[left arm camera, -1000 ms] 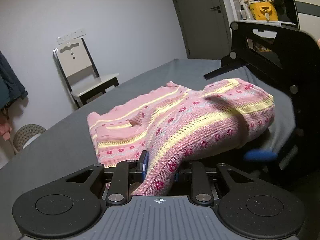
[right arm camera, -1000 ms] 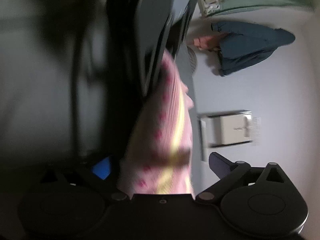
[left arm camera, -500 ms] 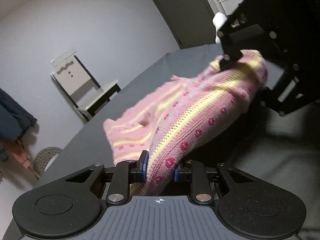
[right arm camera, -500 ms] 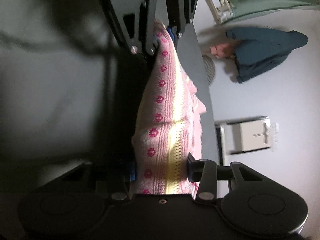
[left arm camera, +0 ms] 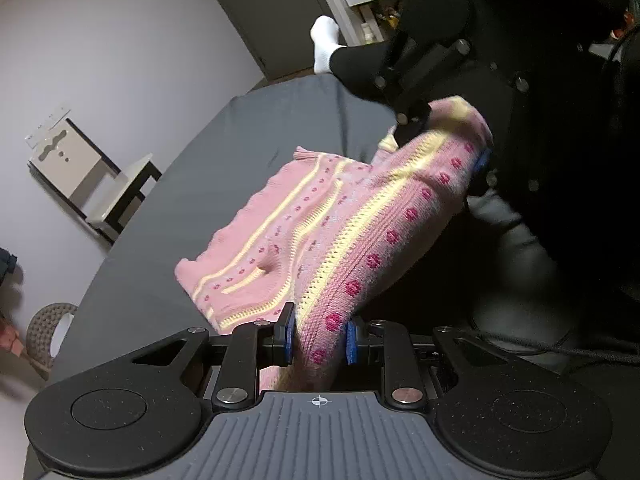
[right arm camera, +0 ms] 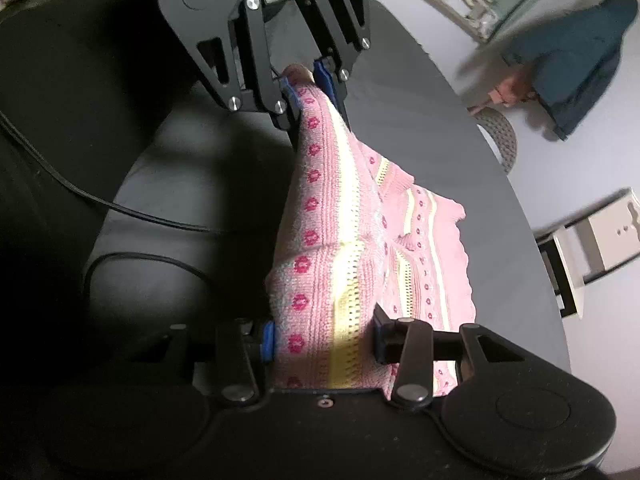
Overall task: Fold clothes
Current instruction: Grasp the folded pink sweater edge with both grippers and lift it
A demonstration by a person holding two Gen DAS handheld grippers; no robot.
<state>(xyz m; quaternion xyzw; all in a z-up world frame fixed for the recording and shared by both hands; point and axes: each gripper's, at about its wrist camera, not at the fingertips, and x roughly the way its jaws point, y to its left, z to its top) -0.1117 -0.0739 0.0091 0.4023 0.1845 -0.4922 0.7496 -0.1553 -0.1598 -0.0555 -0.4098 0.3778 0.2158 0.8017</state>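
Slipping is the main risk: left gripper [left arm camera: 319, 338] and right gripper [right arm camera: 322, 339] each pinch one end of the pink sweater [left arm camera: 320, 224] w/ thick bunched knit, so a tug could pull it out. Sweater hangs btw. them, far part resting on the dark table [left arm camera: 208, 168]; long axis runs gripper to gripper.

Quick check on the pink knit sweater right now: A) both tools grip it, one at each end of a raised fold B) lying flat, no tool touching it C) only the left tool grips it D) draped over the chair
A: the left tool pinches one end of the pink knit sweater and the right tool pinches the other, the fold lifted off the dark grey surface.
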